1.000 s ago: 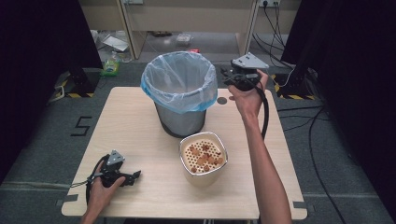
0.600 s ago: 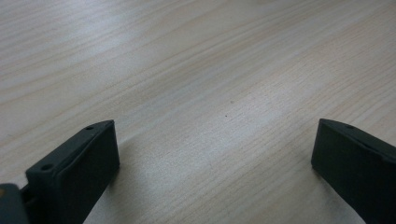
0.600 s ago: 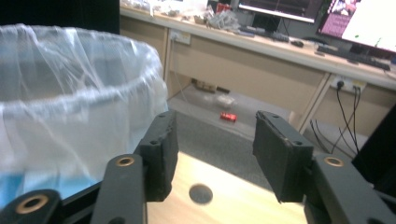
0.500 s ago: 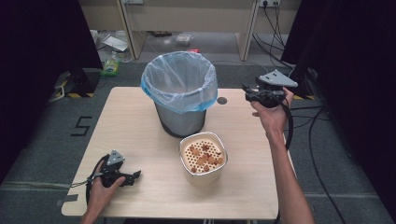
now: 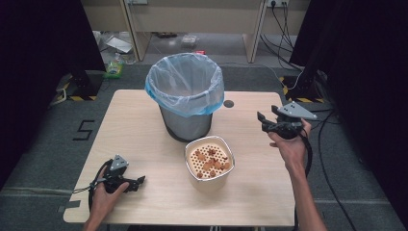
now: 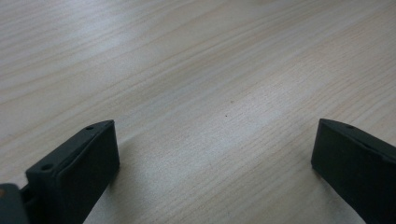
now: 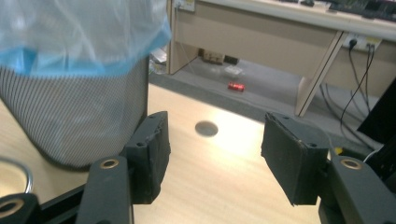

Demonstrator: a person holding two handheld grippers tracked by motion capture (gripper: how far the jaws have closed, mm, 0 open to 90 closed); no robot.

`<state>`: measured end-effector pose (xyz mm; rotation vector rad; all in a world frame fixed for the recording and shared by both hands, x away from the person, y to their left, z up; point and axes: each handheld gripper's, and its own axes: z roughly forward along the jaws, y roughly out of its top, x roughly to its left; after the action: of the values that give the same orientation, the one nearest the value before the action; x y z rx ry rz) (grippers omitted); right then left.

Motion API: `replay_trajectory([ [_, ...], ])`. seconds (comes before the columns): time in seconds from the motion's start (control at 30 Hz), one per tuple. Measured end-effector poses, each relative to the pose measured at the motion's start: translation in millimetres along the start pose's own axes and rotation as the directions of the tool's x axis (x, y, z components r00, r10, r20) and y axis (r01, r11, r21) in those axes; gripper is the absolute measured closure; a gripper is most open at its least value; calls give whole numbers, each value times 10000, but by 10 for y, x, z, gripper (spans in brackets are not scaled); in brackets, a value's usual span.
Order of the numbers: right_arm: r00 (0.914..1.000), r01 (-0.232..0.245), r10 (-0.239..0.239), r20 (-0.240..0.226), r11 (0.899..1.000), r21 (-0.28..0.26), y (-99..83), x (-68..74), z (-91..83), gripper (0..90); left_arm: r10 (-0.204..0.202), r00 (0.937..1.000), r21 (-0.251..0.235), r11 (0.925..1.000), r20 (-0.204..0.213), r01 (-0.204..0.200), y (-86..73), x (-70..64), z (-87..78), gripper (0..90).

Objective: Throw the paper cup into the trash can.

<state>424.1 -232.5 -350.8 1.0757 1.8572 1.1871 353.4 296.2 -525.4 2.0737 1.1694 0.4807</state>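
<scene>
R gripper (image 5: pixel 267 121) hangs above table's right edge, jaws wide apart w/ nothing in them; L gripper (image 5: pixel 136 183) rests on the pale wooden table (image 5: pixel 144 144) near its front-left corner, jaws also spread & empty. Round metal strainer bowl w/ perforated insert (image 5: pixel 210 163) sits just in front of the grey mesh bin w/ blue plastic liner (image 5: pixel 185 96), brown scraps (image 5: pixel 211 161) inside. Looks like most scraps are yet to go to the bin, so plenty left.

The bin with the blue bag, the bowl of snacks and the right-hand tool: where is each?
bin (image 5: pixel 186 124), high view, on its grey mesh wall.
bowl (image 5: pixel 210 182), high view, on its front wall.
right tool (image 5: pixel 264 122), high view, between its two open jaw tips.
</scene>
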Motion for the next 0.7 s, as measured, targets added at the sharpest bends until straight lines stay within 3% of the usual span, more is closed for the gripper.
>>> replay_trajectory([
  [0.4,10000,-88,86,25,9953,967,-794,202,-5,401,-3,10000,-15,10000,-3,3,-1,0,1,2],
  [0.47,9999,97,-75,-155,9886,1500,-876,247,15,395,-12,10000,-24,10000,-15,12,-2,-3,1,1],
  [0.53,9998,-15,42,-185,9893,1462,-955,291,14,394,-6,10000,-12,10000,2,6,0,2,2,1],
  [0.7,9984,-153,266,-506,9773,2114,-1175,373,42,384,-3,10000,-21,10000,-2,3,-1,0,1,2],
])
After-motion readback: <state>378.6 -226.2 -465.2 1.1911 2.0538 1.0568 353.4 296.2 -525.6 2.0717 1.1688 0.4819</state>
